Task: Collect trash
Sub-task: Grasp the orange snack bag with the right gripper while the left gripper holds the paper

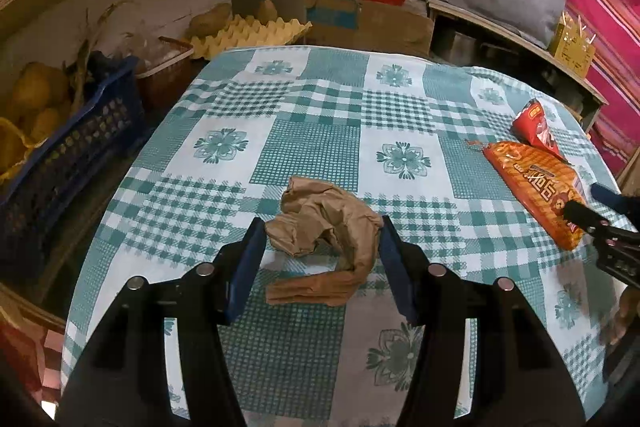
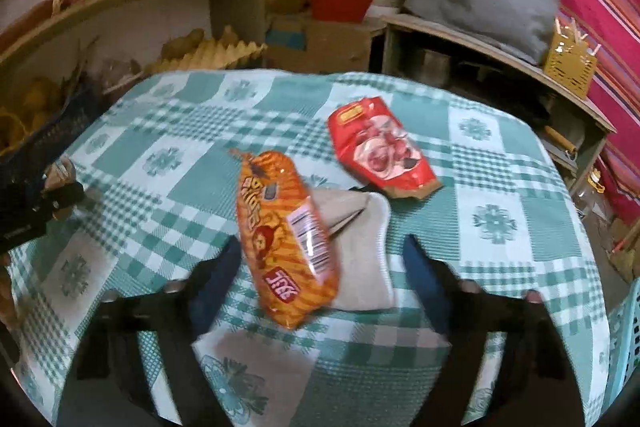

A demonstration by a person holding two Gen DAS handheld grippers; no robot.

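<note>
A crumpled brown paper bag point(image 1: 324, 223) lies on the teal checked tablecloth point(image 1: 312, 143). My left gripper point(image 1: 320, 227) is shut on it, a blue pad against each side. An orange snack bag point(image 2: 288, 239) lies slanted between the fingers of my right gripper point(image 2: 322, 245), which is open: the left finger is close to the bag and the right finger stands apart from it. The left wrist view shows the same orange snack bag point(image 1: 532, 187) with the right gripper point(image 1: 588, 205) over its near end. At the right wrist view's left edge are the left gripper point(image 2: 44, 203) and the brown paper point(image 2: 60, 171).
A red torn wrapper point(image 2: 380, 155) lies beyond the orange bag. A grey flat piece point(image 2: 360, 247) lies under the bag. A blue crate point(image 1: 68, 155) of yellow produce and an egg tray point(image 1: 248, 35) border the table's left. Shelves point(image 2: 500, 39) stand behind and to the right.
</note>
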